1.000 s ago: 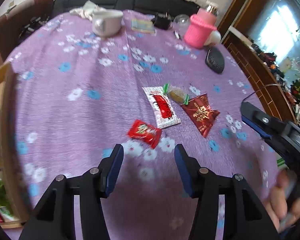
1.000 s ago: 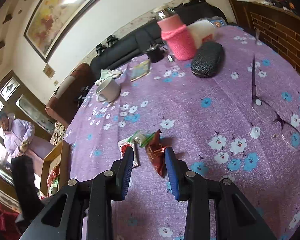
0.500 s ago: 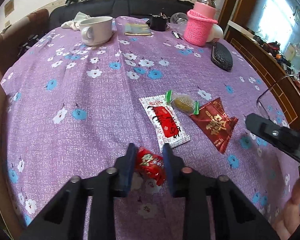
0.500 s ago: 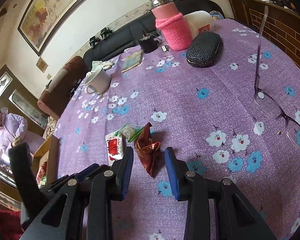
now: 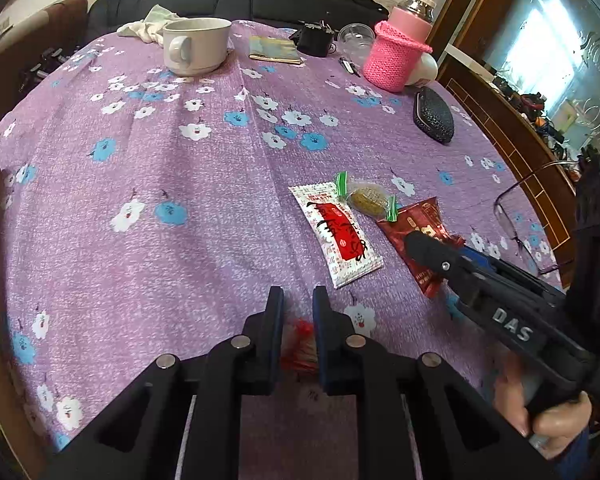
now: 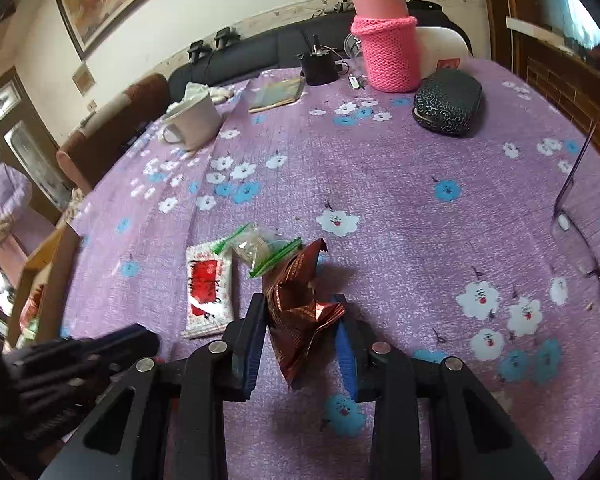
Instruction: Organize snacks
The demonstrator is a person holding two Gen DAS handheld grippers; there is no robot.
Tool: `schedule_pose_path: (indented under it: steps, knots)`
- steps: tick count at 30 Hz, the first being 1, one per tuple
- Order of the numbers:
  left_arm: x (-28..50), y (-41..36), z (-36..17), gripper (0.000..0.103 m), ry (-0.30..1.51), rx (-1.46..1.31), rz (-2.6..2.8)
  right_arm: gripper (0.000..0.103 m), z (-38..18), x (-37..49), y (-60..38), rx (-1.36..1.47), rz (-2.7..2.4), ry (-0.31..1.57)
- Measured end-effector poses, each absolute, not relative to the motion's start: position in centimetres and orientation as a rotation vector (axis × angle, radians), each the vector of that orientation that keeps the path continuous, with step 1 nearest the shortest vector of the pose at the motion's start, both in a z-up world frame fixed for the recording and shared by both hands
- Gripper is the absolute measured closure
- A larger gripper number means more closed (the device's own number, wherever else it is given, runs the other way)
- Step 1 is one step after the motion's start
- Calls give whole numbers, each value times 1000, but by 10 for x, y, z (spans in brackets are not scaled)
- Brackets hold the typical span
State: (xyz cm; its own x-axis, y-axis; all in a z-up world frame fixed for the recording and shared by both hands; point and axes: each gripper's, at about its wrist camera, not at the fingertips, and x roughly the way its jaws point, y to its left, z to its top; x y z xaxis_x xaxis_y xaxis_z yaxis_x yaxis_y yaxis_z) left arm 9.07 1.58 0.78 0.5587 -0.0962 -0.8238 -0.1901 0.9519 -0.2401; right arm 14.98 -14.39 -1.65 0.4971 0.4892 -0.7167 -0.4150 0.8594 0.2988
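Observation:
My left gripper (image 5: 297, 300) is shut on a small red snack packet (image 5: 300, 346), pinched deep between its pads above the purple flowered cloth (image 5: 180, 200). My right gripper (image 6: 300, 308) straddles a dark red foil snack bag (image 6: 296, 300); both pads touch it and it is crumpled. The right gripper also shows in the left wrist view (image 5: 432, 248) over the same bag (image 5: 420, 216). A white-and-red sachet (image 5: 336, 232) and a clear green-ended biscuit pack (image 5: 366, 198) lie beside it.
A white mug (image 5: 194, 46), a booklet (image 5: 274, 50), a pink-sleeved flask (image 5: 398, 56) and a black glasses case (image 5: 434, 116) stand at the far side. Spectacles (image 6: 580, 240) lie at the right. A cardboard box with snacks (image 6: 32, 292) sits off the table's left edge.
My left gripper closed on the small red packet and drew it back. My right gripper moved forward onto the dark red bag and squeezed it.

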Motion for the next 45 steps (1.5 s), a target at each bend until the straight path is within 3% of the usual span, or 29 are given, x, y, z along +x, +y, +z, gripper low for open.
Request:
schedule_pose_path:
  steps: [3, 4, 8, 17, 19, 23, 29, 45]
  knots:
    - [85, 22, 12, 62, 972, -343, 57, 72, -14, 148, -149, 112, 546, 907]
    - [83, 23, 12, 59, 972, -349, 55, 72, -12, 146, -152, 117, 536, 907]
    - [82, 19, 12, 59, 1001, -347, -4, 72, 0, 137, -168, 161, 521, 894]
    - [71, -35, 5, 59, 1023, -63, -42, 72, 13, 131, -183, 237, 527, 874]
    - [70, -36, 3, 63, 1008, -45, -29, 72, 15, 129, -180, 227, 540, 871]
    - [69, -34, 4, 75, 987, -50, -13, 72, 15, 124, -176, 214, 550, 865]
    - [72, -36, 2, 83, 968, -47, 1, 72, 13, 122, -172, 210, 565, 875]
    - [74, -24, 8, 84, 948, -165, -41, 72, 15, 121, -174, 215, 559, 863]
